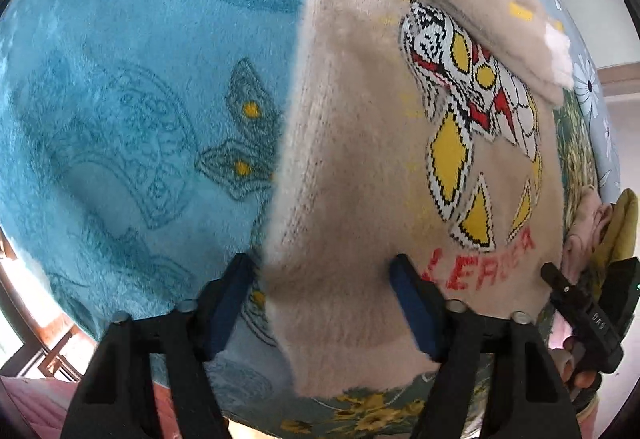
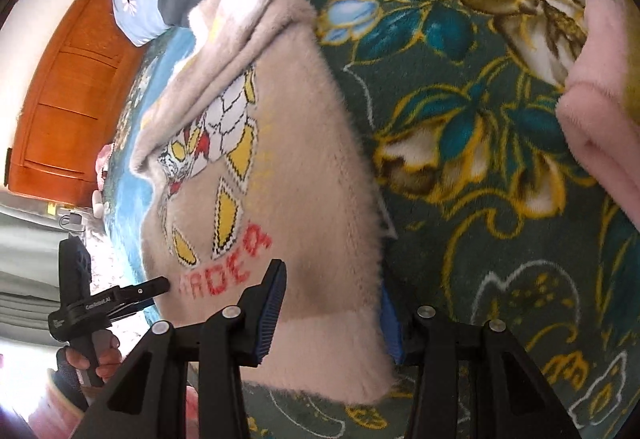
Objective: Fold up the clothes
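Across the bed's fleece blanket (image 1: 120,87), plush teal at one side and dark green with gold flowers at the other, lies a fuzzy beige sweater (image 1: 360,167). Its knitted front shows a white, red and yellow figure above red letters, and 1 sleeve is folded over the upper part. The left gripper (image 1: 324,311) and right gripper (image 2: 328,315) both stand parted, straddling the sweater's hem corners near the bed's edge. A pink fleece garment (image 2: 600,111) lies nearby.
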`<action>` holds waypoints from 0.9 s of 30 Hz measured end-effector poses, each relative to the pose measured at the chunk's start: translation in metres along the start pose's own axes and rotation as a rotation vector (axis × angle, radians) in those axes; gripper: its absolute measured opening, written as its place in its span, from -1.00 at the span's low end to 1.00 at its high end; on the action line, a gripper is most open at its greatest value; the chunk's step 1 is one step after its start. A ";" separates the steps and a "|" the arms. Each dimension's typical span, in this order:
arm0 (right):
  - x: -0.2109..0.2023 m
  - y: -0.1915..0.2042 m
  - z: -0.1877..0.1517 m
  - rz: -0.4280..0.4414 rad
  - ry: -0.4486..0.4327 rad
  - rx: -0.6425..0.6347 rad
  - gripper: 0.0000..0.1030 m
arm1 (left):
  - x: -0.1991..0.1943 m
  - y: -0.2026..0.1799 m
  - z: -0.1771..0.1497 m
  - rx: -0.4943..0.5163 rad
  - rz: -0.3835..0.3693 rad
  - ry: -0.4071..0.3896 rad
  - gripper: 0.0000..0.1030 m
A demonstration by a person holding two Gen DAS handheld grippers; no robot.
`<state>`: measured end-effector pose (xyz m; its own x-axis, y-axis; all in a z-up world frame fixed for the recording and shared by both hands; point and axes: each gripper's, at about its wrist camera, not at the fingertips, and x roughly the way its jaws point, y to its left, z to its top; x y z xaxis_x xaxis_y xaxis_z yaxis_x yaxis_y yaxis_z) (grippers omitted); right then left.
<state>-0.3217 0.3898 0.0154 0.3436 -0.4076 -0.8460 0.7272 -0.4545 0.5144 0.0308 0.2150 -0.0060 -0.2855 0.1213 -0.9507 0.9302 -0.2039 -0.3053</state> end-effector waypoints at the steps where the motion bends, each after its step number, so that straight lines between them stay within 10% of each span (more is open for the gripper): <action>1: -0.001 0.000 -0.001 0.003 0.003 0.006 -0.19 | -0.001 0.000 0.000 -0.004 -0.006 0.002 -0.08; 6: -0.002 -0.002 -0.004 0.008 0.034 0.067 -0.77 | -0.015 -0.003 -0.002 -0.010 -0.024 -0.023 -0.64; 16: -0.069 0.043 0.033 0.354 -0.142 0.127 -0.79 | -0.101 -0.006 0.004 -0.087 -0.213 -0.263 -0.73; 27: -0.132 0.047 -0.011 0.389 -0.217 0.107 -0.80 | -0.155 -0.016 -0.054 -0.068 -0.232 -0.292 -0.76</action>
<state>-0.3264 0.4307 0.1492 0.4381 -0.7157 -0.5438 0.4996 -0.3091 0.8093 0.0732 0.2522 0.1492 -0.5347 -0.1274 -0.8354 0.8437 -0.1372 -0.5191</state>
